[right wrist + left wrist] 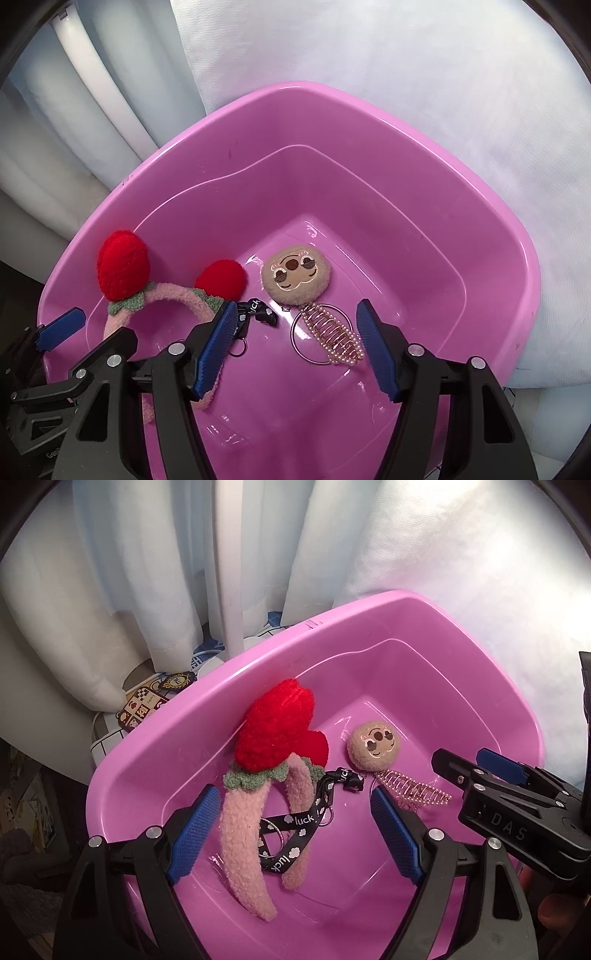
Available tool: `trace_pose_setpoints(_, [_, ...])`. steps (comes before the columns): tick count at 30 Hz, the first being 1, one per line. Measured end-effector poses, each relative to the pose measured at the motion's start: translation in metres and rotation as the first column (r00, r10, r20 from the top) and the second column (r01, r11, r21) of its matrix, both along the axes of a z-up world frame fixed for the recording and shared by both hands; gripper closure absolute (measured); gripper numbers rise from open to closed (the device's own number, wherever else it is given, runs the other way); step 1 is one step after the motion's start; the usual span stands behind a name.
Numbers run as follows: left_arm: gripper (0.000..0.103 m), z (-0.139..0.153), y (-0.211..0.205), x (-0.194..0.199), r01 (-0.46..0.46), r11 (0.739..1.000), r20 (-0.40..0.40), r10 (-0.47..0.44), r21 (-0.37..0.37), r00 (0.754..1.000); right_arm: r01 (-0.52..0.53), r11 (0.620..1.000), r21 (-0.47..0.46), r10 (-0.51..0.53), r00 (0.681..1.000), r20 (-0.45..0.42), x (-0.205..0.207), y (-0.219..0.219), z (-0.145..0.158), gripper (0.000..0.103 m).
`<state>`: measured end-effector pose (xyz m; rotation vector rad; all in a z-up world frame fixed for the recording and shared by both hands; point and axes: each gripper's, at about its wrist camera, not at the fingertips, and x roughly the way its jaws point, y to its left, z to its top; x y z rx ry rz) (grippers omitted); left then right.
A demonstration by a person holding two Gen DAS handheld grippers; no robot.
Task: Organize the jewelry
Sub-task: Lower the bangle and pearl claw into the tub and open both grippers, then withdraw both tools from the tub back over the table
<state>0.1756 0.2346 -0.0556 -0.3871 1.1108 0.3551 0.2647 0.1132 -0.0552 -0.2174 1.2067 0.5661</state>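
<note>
Both wrist cams: steep, close, basin

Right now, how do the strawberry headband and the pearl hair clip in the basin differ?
The strawberry headband is fuzzy, pink and large; the pearl hair clip is small, metallic and beaded. The headband leans on the pink basin wall; the clip lies flat. Both are inside the basin, ungripped.

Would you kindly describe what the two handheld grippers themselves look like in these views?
Both are matte black plastic frames with silver screw heads. The left gripper and right gripper each carry two fingers faced with textured blue pads. White "DAS" lettering is stamped on the right gripper's body. No cables or sleeves are visible.
</note>
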Motion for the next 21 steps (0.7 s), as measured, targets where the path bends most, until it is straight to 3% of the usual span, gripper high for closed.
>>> trace_pose_setpoints(12, [0.021,0.026,0.003,-0.020,-0.007,1.000,0.084,0.005,0.021,0.996,0.004,0.999,0.041,-0.006,0.998,0.064,-0.020,-0.010,0.029,0.039])
trace_pose_setpoints(21, [0.013,0.065,-0.011,-0.044,0.042,0.991,0.189,-0.065,0.124,0.980,0.094,0.985,0.147,-0.115,0.984,0.138,-0.054,-0.059,0.065,0.036])
